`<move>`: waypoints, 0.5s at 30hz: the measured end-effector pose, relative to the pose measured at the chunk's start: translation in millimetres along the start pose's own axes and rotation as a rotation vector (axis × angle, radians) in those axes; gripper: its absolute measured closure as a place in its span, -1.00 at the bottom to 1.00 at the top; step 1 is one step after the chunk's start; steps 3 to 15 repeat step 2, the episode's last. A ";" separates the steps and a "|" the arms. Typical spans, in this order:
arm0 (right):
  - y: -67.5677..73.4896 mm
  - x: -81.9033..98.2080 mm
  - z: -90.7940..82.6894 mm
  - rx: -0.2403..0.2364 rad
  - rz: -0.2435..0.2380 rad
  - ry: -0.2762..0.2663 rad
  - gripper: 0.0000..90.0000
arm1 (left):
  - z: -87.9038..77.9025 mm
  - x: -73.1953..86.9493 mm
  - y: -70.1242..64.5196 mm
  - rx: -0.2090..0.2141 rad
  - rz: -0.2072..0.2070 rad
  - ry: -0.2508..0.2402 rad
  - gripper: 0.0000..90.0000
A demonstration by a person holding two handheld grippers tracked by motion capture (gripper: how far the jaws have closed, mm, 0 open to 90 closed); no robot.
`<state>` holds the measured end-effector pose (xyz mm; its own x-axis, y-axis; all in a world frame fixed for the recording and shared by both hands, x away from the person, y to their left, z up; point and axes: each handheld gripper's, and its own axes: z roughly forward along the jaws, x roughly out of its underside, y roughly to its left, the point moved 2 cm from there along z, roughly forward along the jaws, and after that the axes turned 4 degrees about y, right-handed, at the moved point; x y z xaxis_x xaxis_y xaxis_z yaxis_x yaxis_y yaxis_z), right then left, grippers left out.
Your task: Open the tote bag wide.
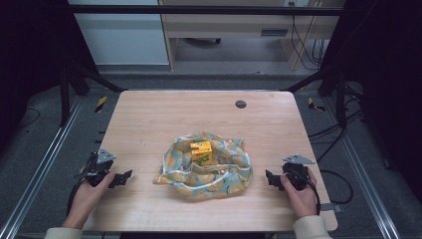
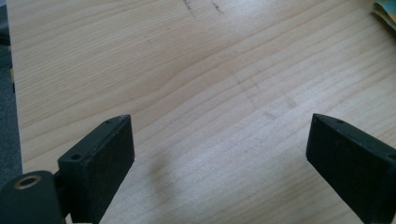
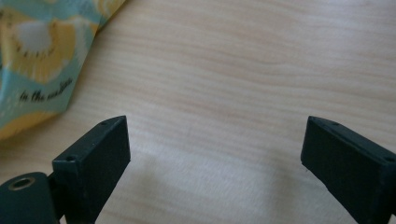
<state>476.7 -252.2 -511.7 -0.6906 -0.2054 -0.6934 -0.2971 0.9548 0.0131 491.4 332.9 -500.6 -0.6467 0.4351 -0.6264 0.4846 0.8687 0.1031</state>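
A small yellow and green box (image 1: 201,152) stands on a crumpled teal cloth with a yellow fruit print (image 1: 204,167) in the middle of the wooden table (image 1: 149,119). My left gripper (image 1: 126,175) rests at the near left of the table, pointing toward the cloth, jaws wide open over bare wood (image 2: 219,140). My right gripper (image 1: 270,178) sits at the near right, also open and empty (image 3: 215,144). A corner of the cloth (image 3: 42,56) lies at the upper left in the right gripper view. A sliver of the cloth (image 2: 386,10) peeks in at the top right of the left gripper view.
A dark round cable hole (image 1: 241,104) sits near the table's far edge. Black frame posts (image 1: 67,89) and cables (image 1: 338,129) flank the table. A desk (image 1: 234,25) stands beyond it.
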 end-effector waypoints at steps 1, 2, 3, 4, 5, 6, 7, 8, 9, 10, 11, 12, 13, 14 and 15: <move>1.4 1.8 -0.3 0.000 0.000 0.004 -0.82 | -0.8 0.2 -1.3 -0.009 0.005 0.002 -0.84; 2.3 3.6 -1.6 -0.005 -0.013 0.007 -0.82 | -1.7 0.1 -1.8 -0.012 0.009 0.001 -0.84; 2.3 3.6 -1.6 -0.005 -0.013 0.007 -0.82 | -1.7 0.1 -1.8 -0.012 0.009 0.001 -0.84; 2.3 3.6 -1.6 -0.005 -0.013 0.007 -0.82 | -1.7 0.1 -1.8 -0.012 0.009 0.001 -0.84; 2.3 3.6 -1.6 -0.005 -0.013 0.007 -0.82 | -1.7 0.1 -1.8 -0.012 0.009 0.001 -0.84; 2.3 3.6 -1.6 -0.005 -0.013 0.007 -0.82 | -1.7 0.1 -1.8 -0.012 0.009 0.001 -0.84; 2.3 3.6 -1.6 -0.005 -0.013 0.007 -0.82 | -1.7 0.1 -1.8 -0.012 0.009 0.001 -0.84; 2.3 3.6 -1.6 -0.005 -0.013 0.007 -0.82 | -1.7 0.1 -1.8 -0.012 0.009 0.001 -0.84; 2.3 3.6 -1.6 -0.005 -0.013 0.007 -0.82 | -1.7 0.1 -1.8 -0.012 0.009 0.001 -0.84; 2.3 3.6 -1.6 -0.005 -0.013 0.007 -0.82 | -1.7 0.1 -1.8 -0.012 0.009 0.001 -0.84; 2.3 3.6 -1.6 -0.005 -0.013 0.007 -0.82 | -1.7 0.1 -1.8 -0.012 0.009 0.001 -0.84; 2.3 3.6 -1.6 -0.005 -0.013 0.007 -0.82 | -1.7 0.1 -1.8 -0.012 0.009 0.001 -0.84; 2.3 3.6 -1.6 -0.005 -0.013 0.007 -0.82 | -1.7 0.1 -1.8 -0.012 0.009 0.001 -0.84; 2.3 3.6 -1.6 -0.005 -0.013 0.007 -0.82 | -1.7 0.1 -1.8 -0.012 0.009 0.001 -0.84; 2.3 3.6 -1.6 -0.005 -0.013 0.007 -0.82 | -1.7 0.1 -1.8 -0.012 0.009 0.001 -0.84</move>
